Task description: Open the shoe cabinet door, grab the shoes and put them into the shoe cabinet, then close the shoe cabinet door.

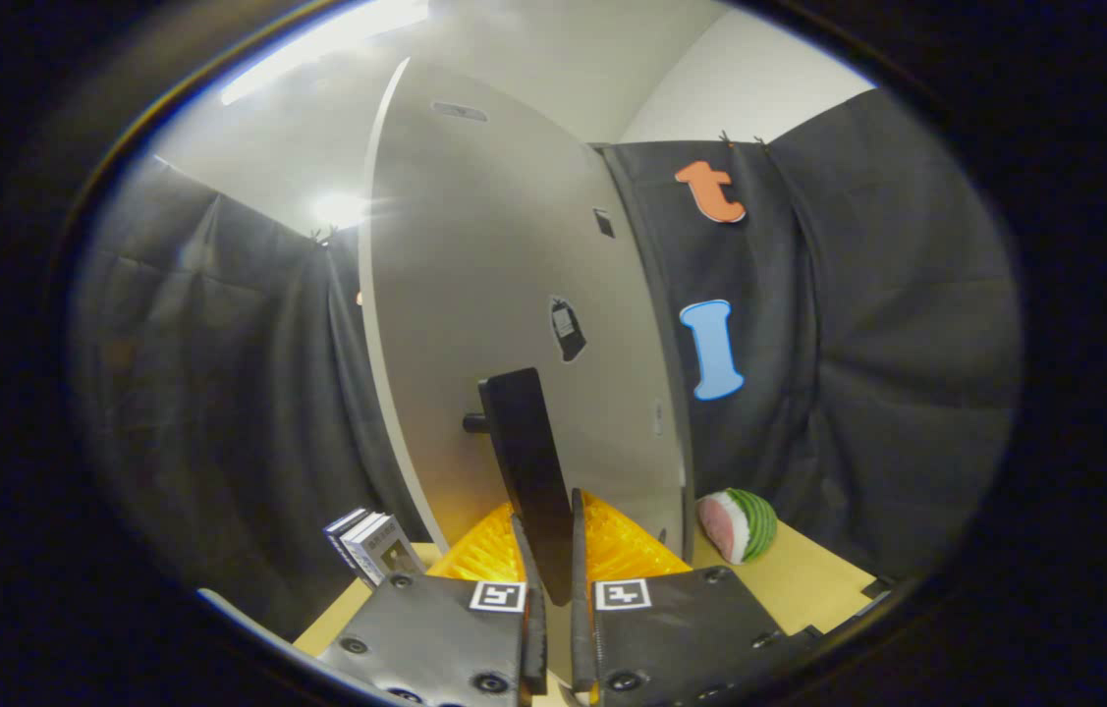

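My gripper (553,565) is closed on the black handle (525,462). The pale grey cabinet door (504,324) stands tall, with small stickers.

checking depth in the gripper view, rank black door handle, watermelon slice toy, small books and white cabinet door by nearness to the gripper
1. black door handle, clamped between the gripper fingers
2. white cabinet door, just behind the handle
3. small books, left, and watermelon slice toy, right: too close to call

Hand-held gripper (553,579) points forward, fingers nearly closed, gripping a black handle (525,462).
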